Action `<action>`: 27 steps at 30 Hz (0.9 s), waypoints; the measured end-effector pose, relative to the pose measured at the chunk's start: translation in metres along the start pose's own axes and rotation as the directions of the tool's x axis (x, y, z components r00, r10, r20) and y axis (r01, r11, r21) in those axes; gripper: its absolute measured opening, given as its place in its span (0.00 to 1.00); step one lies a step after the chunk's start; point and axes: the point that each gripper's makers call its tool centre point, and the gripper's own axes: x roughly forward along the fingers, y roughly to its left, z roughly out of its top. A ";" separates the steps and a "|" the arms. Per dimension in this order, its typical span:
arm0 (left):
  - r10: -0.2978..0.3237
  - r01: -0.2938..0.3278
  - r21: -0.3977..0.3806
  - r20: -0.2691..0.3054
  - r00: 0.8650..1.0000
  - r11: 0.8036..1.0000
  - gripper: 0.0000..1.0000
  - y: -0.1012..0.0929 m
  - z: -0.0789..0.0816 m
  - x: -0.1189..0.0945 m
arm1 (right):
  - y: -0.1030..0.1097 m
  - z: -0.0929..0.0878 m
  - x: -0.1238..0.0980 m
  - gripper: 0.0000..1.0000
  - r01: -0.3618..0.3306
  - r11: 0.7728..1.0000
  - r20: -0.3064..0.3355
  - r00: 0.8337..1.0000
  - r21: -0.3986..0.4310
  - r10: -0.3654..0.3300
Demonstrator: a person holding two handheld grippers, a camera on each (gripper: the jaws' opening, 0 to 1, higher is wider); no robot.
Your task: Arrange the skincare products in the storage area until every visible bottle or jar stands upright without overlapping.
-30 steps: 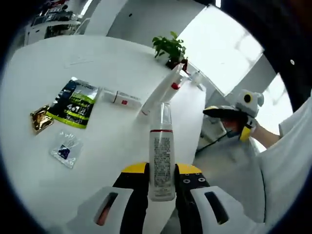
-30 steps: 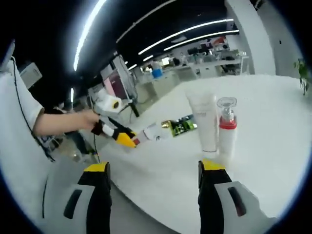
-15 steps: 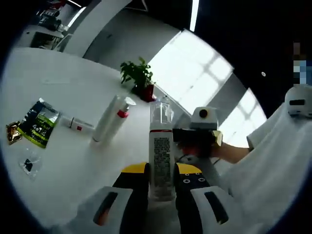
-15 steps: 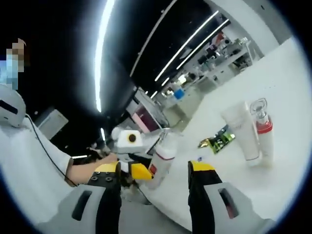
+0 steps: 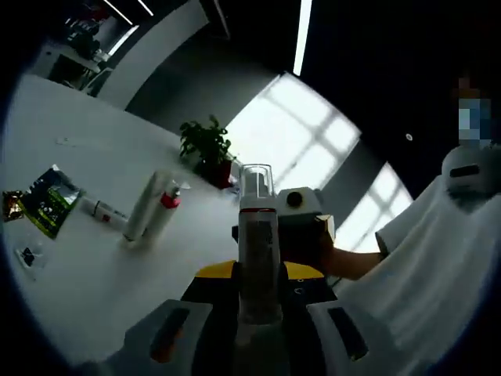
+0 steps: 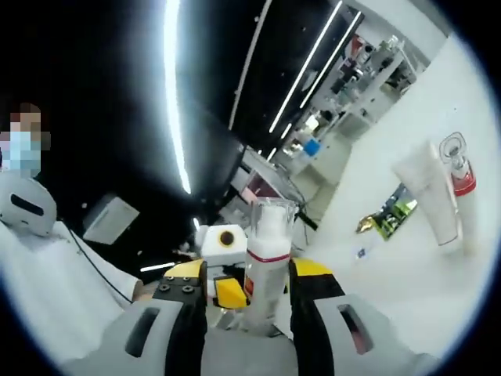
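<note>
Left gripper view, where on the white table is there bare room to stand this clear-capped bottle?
The white table looks bare in the near stretch between the left gripper and the upright tube with the red-collared bottle. Far behind them it is bare up to the plant. The left edge is crowded: green packet, small tube, sachet.

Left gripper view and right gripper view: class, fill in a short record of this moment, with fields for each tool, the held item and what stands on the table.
left tool: shut on the clear-capped bottle
right tool: jaws on either side of that bottle, grip not clear
standing on white table: white tube, red-collared pump bottle, side by side
lying flat: green sachet
background: potted plant
</note>
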 end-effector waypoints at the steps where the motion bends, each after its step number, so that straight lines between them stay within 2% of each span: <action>1: -0.001 0.001 -0.001 0.006 1.000 1.000 0.20 -0.001 0.000 0.000 | 0.001 0.000 0.001 0.40 -0.005 1.000 0.004 1.000 0.010 0.005; 6: -0.015 0.016 -0.015 0.035 0.999 1.000 0.20 -0.009 0.003 -0.002 | 0.006 0.000 0.005 0.36 -0.034 0.999 0.014 0.999 0.041 0.034; 12: -0.030 0.031 -0.021 0.041 0.999 0.999 0.20 -0.016 0.002 0.000 | 0.012 -0.006 0.008 0.33 -0.053 0.997 -0.003 0.999 0.051 0.053; 17: -0.055 0.057 -0.029 0.054 0.997 0.998 0.20 -0.024 0.004 0.002 | 0.010 -0.006 0.006 0.23 -0.039 0.998 0.006 0.999 0.041 0.039; 27: -0.068 0.070 -0.044 0.048 0.997 0.997 0.20 -0.028 0.002 0.005 | 0.015 -0.006 0.001 0.22 -0.047 0.998 0.022 0.999 0.040 0.046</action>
